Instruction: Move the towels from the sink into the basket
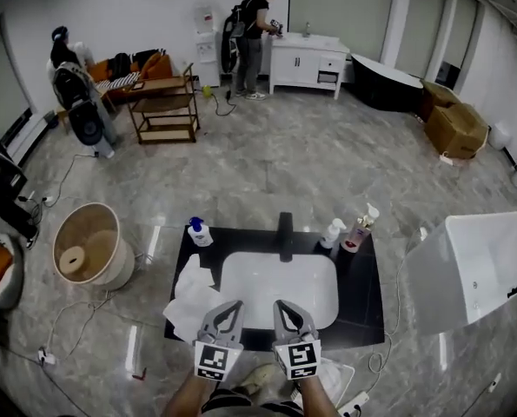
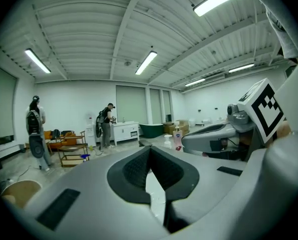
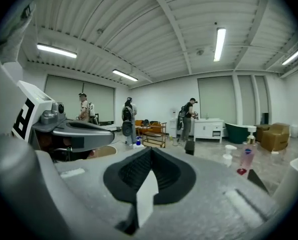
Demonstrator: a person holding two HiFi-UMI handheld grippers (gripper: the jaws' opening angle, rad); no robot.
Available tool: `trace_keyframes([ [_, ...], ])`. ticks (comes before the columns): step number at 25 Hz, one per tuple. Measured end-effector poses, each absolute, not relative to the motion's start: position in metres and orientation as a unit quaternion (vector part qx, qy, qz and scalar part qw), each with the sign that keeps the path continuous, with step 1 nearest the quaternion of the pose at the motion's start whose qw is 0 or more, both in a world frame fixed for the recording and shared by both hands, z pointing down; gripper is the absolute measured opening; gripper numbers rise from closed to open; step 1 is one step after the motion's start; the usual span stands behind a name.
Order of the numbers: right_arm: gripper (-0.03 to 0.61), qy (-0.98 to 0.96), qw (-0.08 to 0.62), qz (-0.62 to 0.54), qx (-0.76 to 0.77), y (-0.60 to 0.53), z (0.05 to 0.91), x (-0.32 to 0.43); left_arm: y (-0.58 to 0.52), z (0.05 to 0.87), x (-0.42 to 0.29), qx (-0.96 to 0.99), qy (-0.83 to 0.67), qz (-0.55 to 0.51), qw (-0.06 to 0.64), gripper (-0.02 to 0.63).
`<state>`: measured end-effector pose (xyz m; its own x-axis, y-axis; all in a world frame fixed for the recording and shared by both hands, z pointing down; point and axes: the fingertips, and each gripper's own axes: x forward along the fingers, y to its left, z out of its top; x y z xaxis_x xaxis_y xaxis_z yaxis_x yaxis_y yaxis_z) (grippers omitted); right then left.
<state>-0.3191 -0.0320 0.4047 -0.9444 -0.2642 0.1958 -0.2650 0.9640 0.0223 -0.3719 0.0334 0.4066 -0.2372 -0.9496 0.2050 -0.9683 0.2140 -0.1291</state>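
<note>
From where I stand, the left gripper and right gripper hang pinched shut and empty at the sink's near edge, with the crumpled towel just left of the left one and the basket farther left.

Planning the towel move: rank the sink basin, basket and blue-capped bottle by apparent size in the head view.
1. sink basin, largest.
2. basket, close behind; it sits farther off on the floor, so unsure.
3. blue-capped bottle, clearly smallest.
</note>
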Motion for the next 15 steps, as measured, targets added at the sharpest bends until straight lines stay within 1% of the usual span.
trace_keyframes([
  [6, 0.0, -0.993, 0.112, 0.001, 0.039, 0.027, 0.431, -0.378, 0.092, 0.433, -0.417, 0.552, -0.822, 0.12, 0.072, 0.009],
  [15, 0.0, -0.987, 0.147, 0.019, -0.065, 0.095, 0.488, -0.427, 0.167, 0.478, -0.453, 0.47, -0.867, 0.121, 0.116, 0.009],
])
